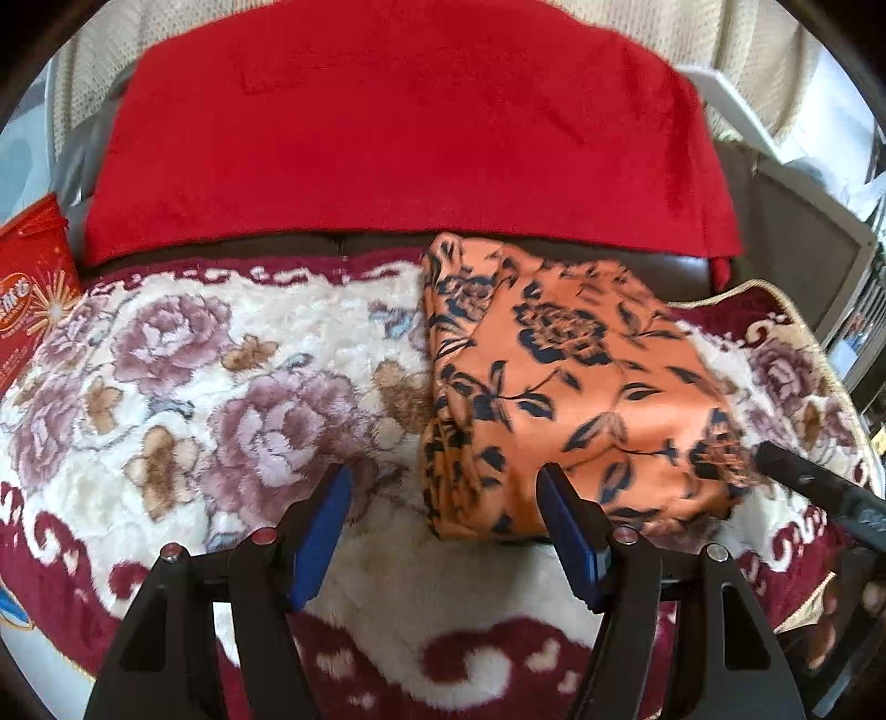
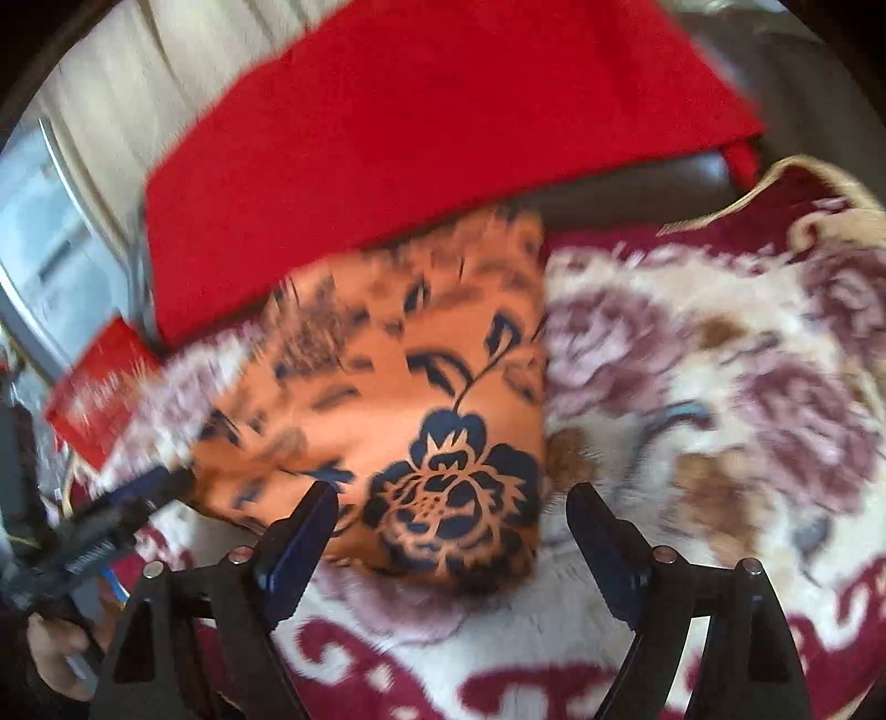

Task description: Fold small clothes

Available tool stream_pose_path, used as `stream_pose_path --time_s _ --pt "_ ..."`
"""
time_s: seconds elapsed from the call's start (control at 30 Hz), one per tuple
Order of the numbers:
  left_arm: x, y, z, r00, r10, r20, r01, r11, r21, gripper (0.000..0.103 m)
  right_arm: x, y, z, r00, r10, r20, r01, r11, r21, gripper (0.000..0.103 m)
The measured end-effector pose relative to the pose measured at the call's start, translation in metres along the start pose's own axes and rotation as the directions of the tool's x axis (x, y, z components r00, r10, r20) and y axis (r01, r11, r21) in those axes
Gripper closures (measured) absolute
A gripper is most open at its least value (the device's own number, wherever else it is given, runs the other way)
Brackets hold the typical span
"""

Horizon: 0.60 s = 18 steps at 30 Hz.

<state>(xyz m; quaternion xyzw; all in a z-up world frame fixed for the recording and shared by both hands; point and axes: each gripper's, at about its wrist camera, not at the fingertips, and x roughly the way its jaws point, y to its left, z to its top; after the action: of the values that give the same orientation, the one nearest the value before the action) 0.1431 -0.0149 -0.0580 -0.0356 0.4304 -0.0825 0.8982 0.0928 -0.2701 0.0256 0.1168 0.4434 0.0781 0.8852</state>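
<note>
The orange floral garment (image 1: pixel 559 387) lies folded into a thick, roughly square bundle on the plush floral blanket (image 1: pixel 232 399), toward the right side of the seat, its far edge close to the dark sofa gap. In the right wrist view the same bundle (image 2: pixel 410 399) fills the middle, blurred, with a large dark blue flower print nearest the camera.

The left gripper (image 1: pixel 443 487) is spread wide, holding nothing; its blue-padded fingers (image 1: pixel 321 531) hover low over the blanket, the right-hand finger just at the garment's near left corner. The right gripper (image 2: pixel 451 509) is also spread wide and empty, its fingers straddling the bundle's near edge, one over the cloth and the other over the blanket just beside it. Whether either finger actually touches the fabric I cannot tell.

No boxes or baskets hold any clothes here. Behind the garment, a red blanket (image 1: pixel 398 127) drapes over the sofa back, with a cream knitted throw (image 1: pixel 736 44) beyond it. A red printed package (image 1: pixel 33 288) sits at the far left edge of the seat. From the left camera, the other gripper's dark finger pokes in at the garment's near right corner. A grey-framed panel (image 1: pixel 803 238) stands off to the right.
</note>
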Motion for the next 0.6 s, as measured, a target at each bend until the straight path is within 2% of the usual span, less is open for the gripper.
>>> stream_pose_path --time_s 0.07,0.13,0.2,0.27,0.37,0.43,0.5,0.6 --pt "-0.012 -0.008 -0.004 0.999 0.032 0.012 -0.032 0.999 0.004 0.022 -0.032 0.000 -0.011 0.998 0.022 0.051 -0.023 0.999 0.029 0.011" --pt "-0.026 -0.020 -0.007 0.999 0.044 0.030 -0.044 0.999 0.002 0.019 -0.052 0.000 -0.023 0.996 0.002 0.085 -0.006 0.999 0.047 0.005" --pt "-0.036 -0.030 -0.006 0.999 0.038 0.031 -0.038 0.999 0.007 0.015 -0.069 0.004 -0.036 0.992 -0.055 0.114 0.051 0.998 0.037 0.000" --pt "-0.047 -0.040 -0.006 0.998 0.032 0.060 -0.033 0.999 0.013 0.014 -0.074 0.007 -0.035 0.986 -0.125 0.108 0.125 0.992 0.005 0.000" --pt "-0.065 -0.056 -0.001 0.994 0.039 0.099 -0.043 0.998 0.041 0.000 -0.080 0.013 -0.031 0.978 -0.162 0.134 0.169 0.984 -0.047 0.000" --pt "-0.075 -0.063 0.003 0.993 0.012 0.113 -0.017 0.999 0.045 0.000 -0.086 0.017 -0.028 0.973 -0.177 0.148 0.187 0.981 -0.058 0.000" --pt "-0.080 -0.067 0.007 0.994 0.017 0.108 -0.022 0.999 0.042 0.000 -0.087 0.020 -0.025 0.970 -0.183 0.159 0.196 0.978 -0.072 0.000" --pt "-0.083 -0.072 0.011 0.991 0.090 0.101 -0.094 0.995 0.036 0.000 -0.086 0.022 -0.023 0.972 -0.185 0.143 0.197 0.977 -0.080 0.000"
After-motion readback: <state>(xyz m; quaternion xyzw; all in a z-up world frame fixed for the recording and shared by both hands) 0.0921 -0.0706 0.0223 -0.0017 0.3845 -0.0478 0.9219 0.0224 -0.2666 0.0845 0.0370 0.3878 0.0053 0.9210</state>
